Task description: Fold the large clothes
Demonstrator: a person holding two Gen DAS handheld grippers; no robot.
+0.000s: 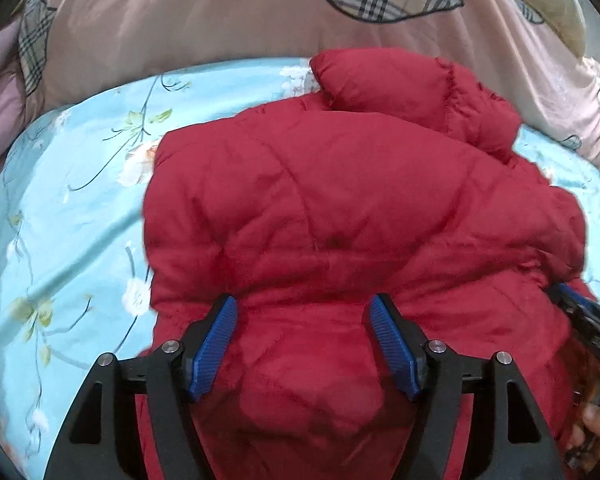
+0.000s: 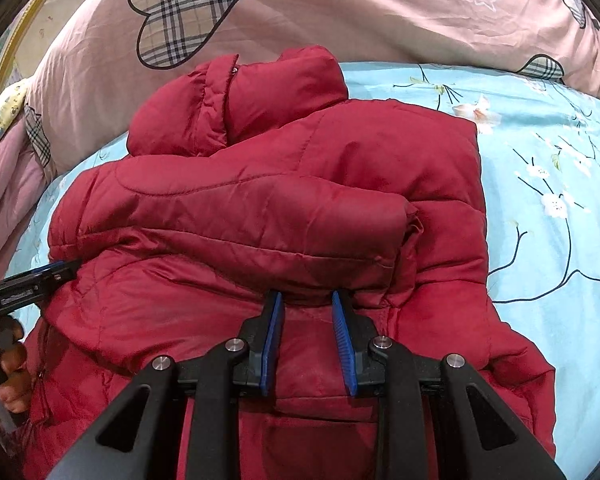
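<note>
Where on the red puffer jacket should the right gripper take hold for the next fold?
Probably the near hem of the red puffer jacket, coming from the near side. The sleeves are already folded across the body, and the right gripper points down over that lower part, so lifting the hem toward the collar looks natural.

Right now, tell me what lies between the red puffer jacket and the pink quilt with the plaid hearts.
A strip of light blue floral bedsheet separates the red puffer jacket from the pink quilt, clearest in the right wrist view; the jacket's collar end nearly reaches the quilt.
</note>
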